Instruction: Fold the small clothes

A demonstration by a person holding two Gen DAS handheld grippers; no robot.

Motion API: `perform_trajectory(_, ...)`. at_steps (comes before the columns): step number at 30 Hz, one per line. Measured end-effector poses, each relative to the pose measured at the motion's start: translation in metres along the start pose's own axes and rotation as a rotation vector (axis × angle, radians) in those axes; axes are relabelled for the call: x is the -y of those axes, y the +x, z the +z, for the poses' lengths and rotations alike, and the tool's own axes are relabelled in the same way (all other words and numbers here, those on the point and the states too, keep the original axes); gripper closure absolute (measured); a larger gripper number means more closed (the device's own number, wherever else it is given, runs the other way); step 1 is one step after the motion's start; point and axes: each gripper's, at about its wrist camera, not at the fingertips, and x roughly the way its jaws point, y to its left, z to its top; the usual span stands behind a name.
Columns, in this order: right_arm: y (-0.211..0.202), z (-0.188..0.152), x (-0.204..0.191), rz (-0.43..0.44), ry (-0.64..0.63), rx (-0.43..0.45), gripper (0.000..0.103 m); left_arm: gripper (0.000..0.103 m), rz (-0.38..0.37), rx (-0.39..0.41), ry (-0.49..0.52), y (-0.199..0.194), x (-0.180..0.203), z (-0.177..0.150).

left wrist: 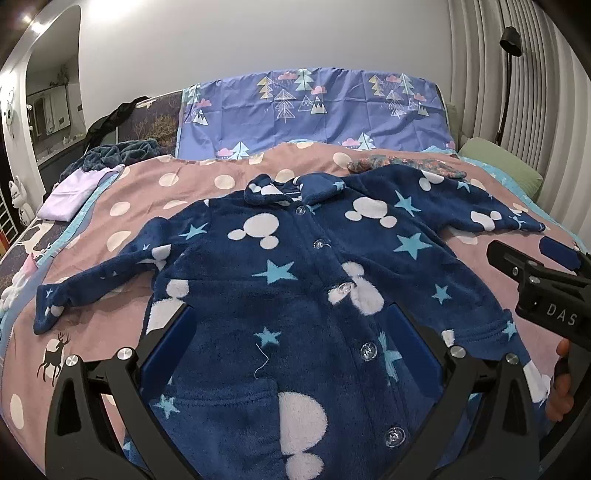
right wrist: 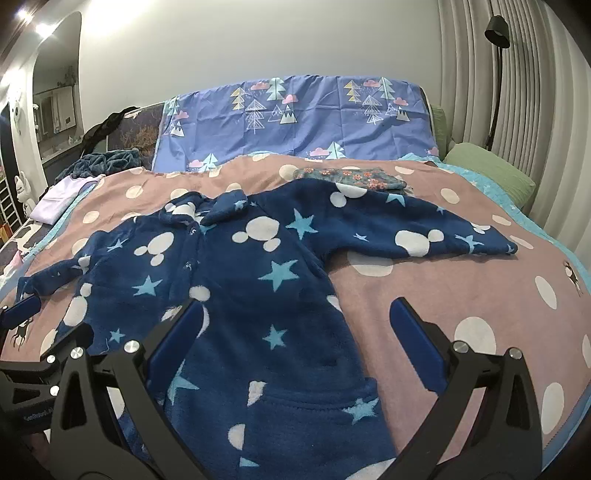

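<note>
A small navy fleece jacket [left wrist: 295, 280] with white mouse heads, blue stars and a button front lies flat, face up, on the pink dotted blanket [left wrist: 192, 177], sleeves spread to both sides. It also shows in the right wrist view [right wrist: 236, 295]. My left gripper [left wrist: 291, 332] is open and empty, hovering over the jacket's lower front. My right gripper [right wrist: 295, 328] is open and empty over the jacket's right side edge; it also shows in the left wrist view [left wrist: 532, 262] at the right. The left gripper's finger [right wrist: 22, 310] shows at the left edge.
A folded floral garment [right wrist: 351, 177] lies beyond the jacket. A folded lilac cloth [left wrist: 70, 192] and a dark teal heap [left wrist: 118, 151] sit at the left. A blue tree-print sheet [left wrist: 314, 107] covers the headboard. A green pillow [right wrist: 491, 173] and floor lamp [right wrist: 496, 29] are right.
</note>
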Motion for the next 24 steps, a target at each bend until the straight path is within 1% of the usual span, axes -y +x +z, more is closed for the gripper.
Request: perform_trajectory(24, 0.0037, -0.0036, -0.0065, -0.011, -0.020, -0.015, 0.002, 0.001, -0.020, -0.003, -0.010, 0.0020, 0.0000, -0.0048)
